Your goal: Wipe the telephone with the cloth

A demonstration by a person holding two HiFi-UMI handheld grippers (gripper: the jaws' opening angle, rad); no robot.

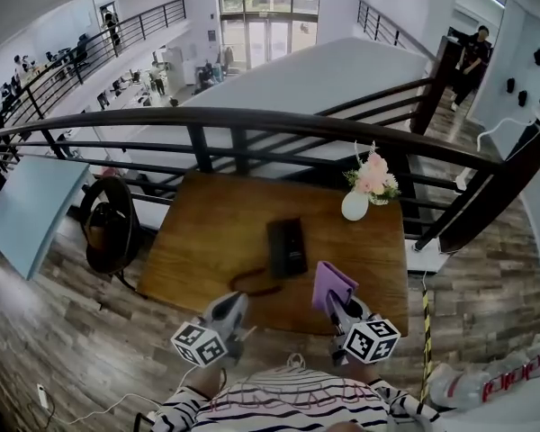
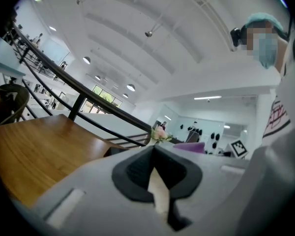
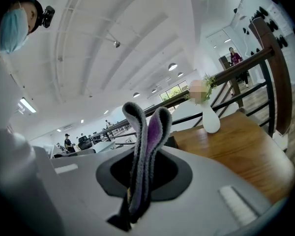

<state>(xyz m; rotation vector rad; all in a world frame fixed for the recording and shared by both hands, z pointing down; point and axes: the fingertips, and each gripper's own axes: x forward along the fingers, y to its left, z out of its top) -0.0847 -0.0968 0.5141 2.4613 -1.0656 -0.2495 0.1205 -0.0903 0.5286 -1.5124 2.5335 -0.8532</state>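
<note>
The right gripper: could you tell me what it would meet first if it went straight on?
Probably the telephone: the right gripper, shut on the purple cloth, points across the table towards it, though its upward tilt might carry it over.

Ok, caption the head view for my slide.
Right hand-held gripper holds the purple cloth near the black telephone on a wooden table; left hand-held gripper hovers shut, empty.
</note>
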